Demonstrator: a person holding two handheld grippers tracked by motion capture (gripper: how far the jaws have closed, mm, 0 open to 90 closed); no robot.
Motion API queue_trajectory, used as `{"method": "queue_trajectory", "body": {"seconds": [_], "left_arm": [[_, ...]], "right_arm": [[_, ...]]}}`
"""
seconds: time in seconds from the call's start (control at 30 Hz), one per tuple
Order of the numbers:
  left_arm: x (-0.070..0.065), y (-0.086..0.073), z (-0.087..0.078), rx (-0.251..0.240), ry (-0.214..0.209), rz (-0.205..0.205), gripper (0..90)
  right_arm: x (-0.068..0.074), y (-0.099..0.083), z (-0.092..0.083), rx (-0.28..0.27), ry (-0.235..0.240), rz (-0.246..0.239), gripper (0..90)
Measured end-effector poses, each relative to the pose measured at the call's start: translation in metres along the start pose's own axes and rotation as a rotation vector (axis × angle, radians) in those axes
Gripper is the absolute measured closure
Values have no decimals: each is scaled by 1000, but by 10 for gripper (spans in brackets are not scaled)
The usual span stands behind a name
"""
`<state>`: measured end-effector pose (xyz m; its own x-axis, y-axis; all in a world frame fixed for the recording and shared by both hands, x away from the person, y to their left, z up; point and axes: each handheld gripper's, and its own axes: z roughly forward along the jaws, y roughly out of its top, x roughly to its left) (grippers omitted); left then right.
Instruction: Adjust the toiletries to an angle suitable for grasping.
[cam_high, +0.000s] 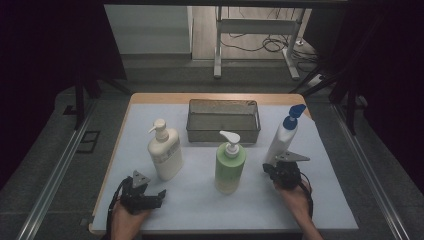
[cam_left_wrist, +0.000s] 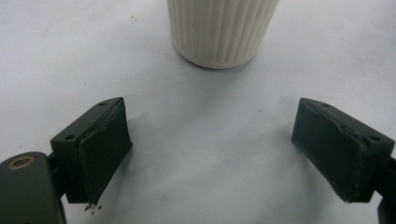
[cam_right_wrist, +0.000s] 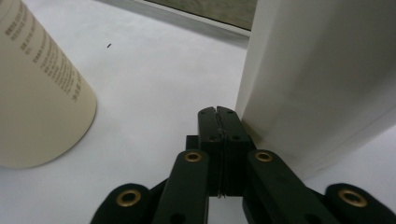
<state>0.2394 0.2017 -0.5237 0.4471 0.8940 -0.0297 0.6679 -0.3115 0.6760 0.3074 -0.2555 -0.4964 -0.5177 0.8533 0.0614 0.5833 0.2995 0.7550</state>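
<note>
three pump bottles stand outside the empty wire basket (cam_high: 223, 120). the right gripper (cam_high: 272, 168), jaws clenched on nothing, sits at the foot of the white blue-pump bottle (cam_high: 283, 137); the left gripper (cam_high: 159, 193), jaws spread, faces the cream bottle (cam_high: 164, 151). nothing is lifted yet.

White bottle (cam_high: 281, 141): blue pump cap. Green bottle (cam_high: 230, 167): pale green body, white pump. Cream bottle (cam_high: 164, 152): cream body and pump, faint green label; fine vertical ribs on base in left gripper view; dark small print in right gripper view. Basket (cam_high: 223, 133): grey metal mesh. Table (cam_high: 200, 200): pale blue-white sheet, light wood edge. Left gripper (cam_high: 161, 193), right gripper (cam_high: 266, 168): black, brass-coloured rivets, grey top plates.
</note>
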Motion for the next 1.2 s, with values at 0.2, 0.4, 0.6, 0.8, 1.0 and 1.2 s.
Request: {"method": "queue_trajectory", "body": {"seconds": [0.2,0.4,0.6,0.8,1.0,1.2], "left_arm": [[0,0,0,1,0,0,109],[0,0,0,0,0,0,109],[0,0,0,0,0,0,109],[0,0,0,0,0,0,109],[0,0,0,0,0,0,109],[0,0,0,1,-1,0,109]], "right_arm": [[2,-1,-1,5,-38,-19,897],[0,-2,-3,6,-46,-16,897],[-7,-6,-9,6,-53,-8,896],[-15,-11,-16,11,-64,-4,896],[-24,-15,-21,14,-77,7,893],[-35,-18,-25,17,-95,21,881]]}}
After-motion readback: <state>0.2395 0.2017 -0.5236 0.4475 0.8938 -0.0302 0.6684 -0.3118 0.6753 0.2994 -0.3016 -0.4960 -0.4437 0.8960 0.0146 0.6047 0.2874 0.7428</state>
